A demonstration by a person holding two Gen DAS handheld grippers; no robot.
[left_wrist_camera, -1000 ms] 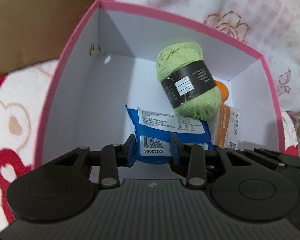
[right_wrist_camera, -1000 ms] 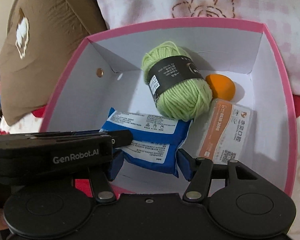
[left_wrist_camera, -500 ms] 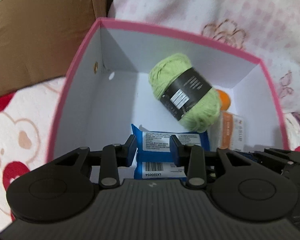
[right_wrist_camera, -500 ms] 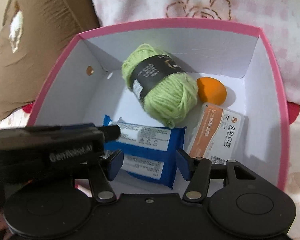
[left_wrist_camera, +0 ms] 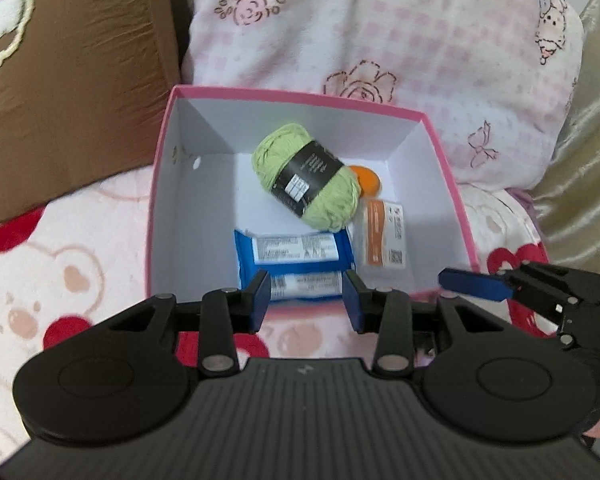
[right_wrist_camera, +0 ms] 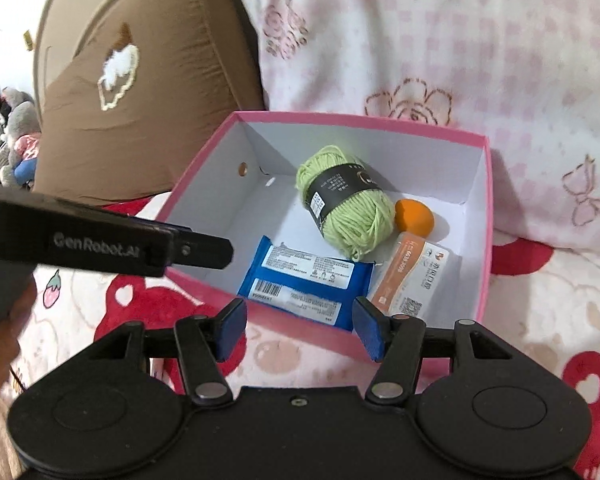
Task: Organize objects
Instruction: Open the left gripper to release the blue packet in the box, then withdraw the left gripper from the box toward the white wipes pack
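both tongs hang over the near edge of the pink cardboard box with white inside (left_wrist_camera: 160,184), and neither grips anything. left tongs (left_wrist_camera: 306,300) have their blue pads apart with only air between them; their jaws have just been opening a little. right tongs (right_wrist_camera: 296,328) stand wider, blue pads apart and bare, having just opened a touch too. in the left wrist view the right tongs show at the right edge, one blue pad (left_wrist_camera: 474,284) reaching over the box's near right corner.

inside the box, a ball of light green yarn with a black paper band (right_wrist_camera: 348,204) lies toward the back. a small orange rounded thing (right_wrist_camera: 414,216) sits just beside it on the right, near the back wall. a blue plastic packet with white labels and a barcode (right_wrist_camera: 308,280) lies flat at the front, and an orange and white flat packet (right_wrist_camera: 412,280) lies just to its right, close to the yarn.

the box rests on a pink and white blanket with red hearts and bears (left_wrist_camera: 60,272). a brown cushion (right_wrist_camera: 140,92) stands behind to the left, a pink flowered pillow (left_wrist_camera: 380,40) behind the box.
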